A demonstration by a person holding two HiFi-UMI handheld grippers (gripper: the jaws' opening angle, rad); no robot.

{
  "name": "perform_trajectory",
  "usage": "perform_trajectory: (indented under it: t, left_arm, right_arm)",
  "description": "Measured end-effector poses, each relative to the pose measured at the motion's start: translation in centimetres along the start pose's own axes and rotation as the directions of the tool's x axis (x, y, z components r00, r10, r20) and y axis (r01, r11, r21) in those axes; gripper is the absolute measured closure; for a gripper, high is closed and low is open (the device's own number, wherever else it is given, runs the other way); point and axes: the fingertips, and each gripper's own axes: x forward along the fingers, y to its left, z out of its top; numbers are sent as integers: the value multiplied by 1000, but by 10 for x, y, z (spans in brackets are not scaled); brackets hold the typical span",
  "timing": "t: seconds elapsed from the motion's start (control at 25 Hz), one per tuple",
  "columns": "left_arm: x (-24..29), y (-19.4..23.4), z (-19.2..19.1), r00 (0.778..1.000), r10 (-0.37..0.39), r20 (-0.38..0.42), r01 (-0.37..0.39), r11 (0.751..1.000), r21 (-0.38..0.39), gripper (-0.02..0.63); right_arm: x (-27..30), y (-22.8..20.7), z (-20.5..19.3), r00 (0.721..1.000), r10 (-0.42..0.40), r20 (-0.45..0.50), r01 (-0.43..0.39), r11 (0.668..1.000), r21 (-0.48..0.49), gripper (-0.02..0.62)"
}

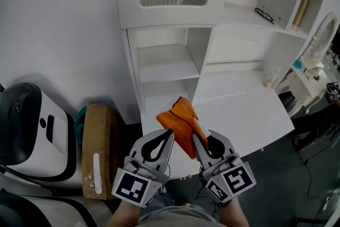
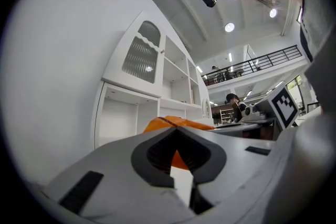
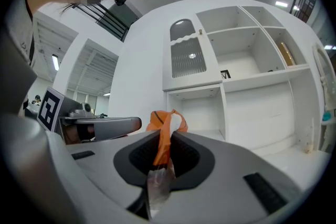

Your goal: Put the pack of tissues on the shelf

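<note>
**A:** What is nearest?

**B:** Two handheld grippers, side by side at the bottom of the head view. The right gripper (image 1: 195,140) has its jaws clamped on a pinch of wrapper at one end of the pack of tissues (image 1: 178,118). The pack is orange and soft-looking, and it rises past the jaw tips. The left gripper (image 1: 169,135) has its jaws drawn together to a thin slit, with nothing seen caught in it. Its tips sit just beside the pack's left edge.

**A:** And beyond the jaws?

**B:** Under and ahead of them is a bare white surface (image 1: 239,109). Farther ahead and slightly left stands a white shelf unit, its open compartment floored by a shelf board (image 1: 164,67).

**A:** How should the placing be done?

**B:** The grip is on thin wrapper only, so the pack will probably swing, and a slow carry forward looks best. I would lift it clear of the board's front edge and keep it between the compartment's side walls. The pack's body should settle on the board before the right jaws part. The left gripper could steady it from the side.
</note>
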Motion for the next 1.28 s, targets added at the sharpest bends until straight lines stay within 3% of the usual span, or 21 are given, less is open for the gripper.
perform_trajectory:
  t: [0.4,0.64,0.8,1.28]
  left_arm:
    - [12,38,1,998,-41,48,40,999,13,575]
    - [12,48,-5,996,-83,20,83,997,-3,575]
    - [13,52,-8,994,-113,-5,112,993,-30,575]
    - [19,47,-11,981,-185,55,188,981,-54,575]
  right_arm:
    - [34,0,-1,999,-44,2,44,999,-5,546]
    - [46,3,-1,997,-81,12,81,997,-14,546]
    - [50,5,1,995,-103,13,103,994,-21,546]
    - [38,5,-5,982,-187,-16,186,982,-37,546]
